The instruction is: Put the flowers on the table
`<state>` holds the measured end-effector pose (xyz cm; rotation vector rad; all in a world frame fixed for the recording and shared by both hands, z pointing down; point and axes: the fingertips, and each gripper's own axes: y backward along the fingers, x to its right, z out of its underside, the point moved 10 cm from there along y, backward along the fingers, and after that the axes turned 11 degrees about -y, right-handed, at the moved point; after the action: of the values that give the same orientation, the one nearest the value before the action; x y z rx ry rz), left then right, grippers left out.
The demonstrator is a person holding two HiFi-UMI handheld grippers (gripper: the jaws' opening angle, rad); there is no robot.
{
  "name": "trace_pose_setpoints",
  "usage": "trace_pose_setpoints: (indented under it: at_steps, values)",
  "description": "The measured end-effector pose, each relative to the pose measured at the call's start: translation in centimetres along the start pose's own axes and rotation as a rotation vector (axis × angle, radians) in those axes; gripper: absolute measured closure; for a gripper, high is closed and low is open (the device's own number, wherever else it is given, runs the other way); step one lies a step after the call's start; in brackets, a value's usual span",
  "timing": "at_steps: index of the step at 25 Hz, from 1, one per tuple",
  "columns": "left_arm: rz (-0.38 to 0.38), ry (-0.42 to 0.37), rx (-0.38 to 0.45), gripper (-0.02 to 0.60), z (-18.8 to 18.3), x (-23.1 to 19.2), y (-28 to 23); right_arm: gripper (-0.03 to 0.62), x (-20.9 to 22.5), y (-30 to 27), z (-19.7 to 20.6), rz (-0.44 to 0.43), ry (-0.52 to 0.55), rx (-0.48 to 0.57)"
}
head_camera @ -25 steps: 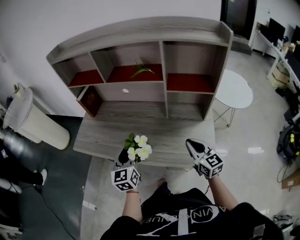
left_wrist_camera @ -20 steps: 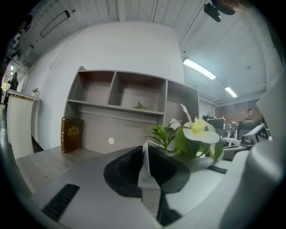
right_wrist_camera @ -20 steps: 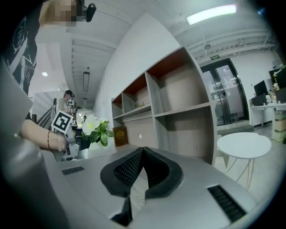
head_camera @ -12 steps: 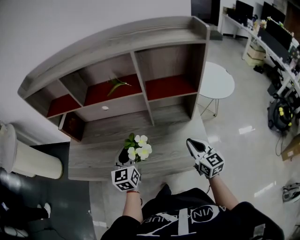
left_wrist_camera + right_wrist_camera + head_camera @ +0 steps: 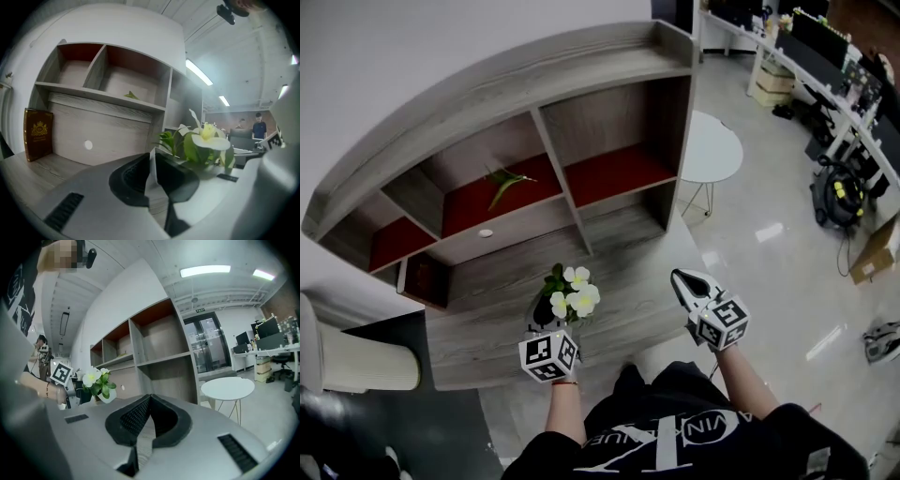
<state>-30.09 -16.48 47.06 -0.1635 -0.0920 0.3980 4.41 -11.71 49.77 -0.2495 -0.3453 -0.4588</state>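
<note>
Has swung rightward in the head view. Puts the shelf unit [image 5: 487,103] further left and more steeply slanted than a second ago, with the desk [image 5: 487,319] tilted likewise. Carries the round white table [image 5: 711,150] toward the top middle. Pushes the pale bin [image 5: 366,361] into the lower-left corner. Brings in more office workstations [image 5: 811,42] and a cardboard box [image 5: 874,253] at right.

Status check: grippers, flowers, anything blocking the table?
Left gripper shut on flowers, held at the table front edge. Right gripper shut, empty. Table ahead bare; book far left.
</note>
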Motion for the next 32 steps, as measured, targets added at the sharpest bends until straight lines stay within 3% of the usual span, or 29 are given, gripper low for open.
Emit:
trace_pose_setpoints:
  at_steps: [8, 17, 32]
  values:
    - [0.094, -0.039, 0.004, 0.545, -1.5, 2.2, -2.6, 0.583, 1.3, -0.6, 0.2, 0.006, -0.008, -0.015]
    - [0.064, -0.011, 0.045, 0.545, -5.9, 4.1, -6.0, 0.583, 4.7, -3.1, -2.3, -0.077, 0.036, -0.054]
    - [0.094, 0.012, 0.096, 0.545, -13.1, 6.6, -12.1, 0.583, 7.9, -5.3, -4.3, -0.154, 0.035, -0.039]
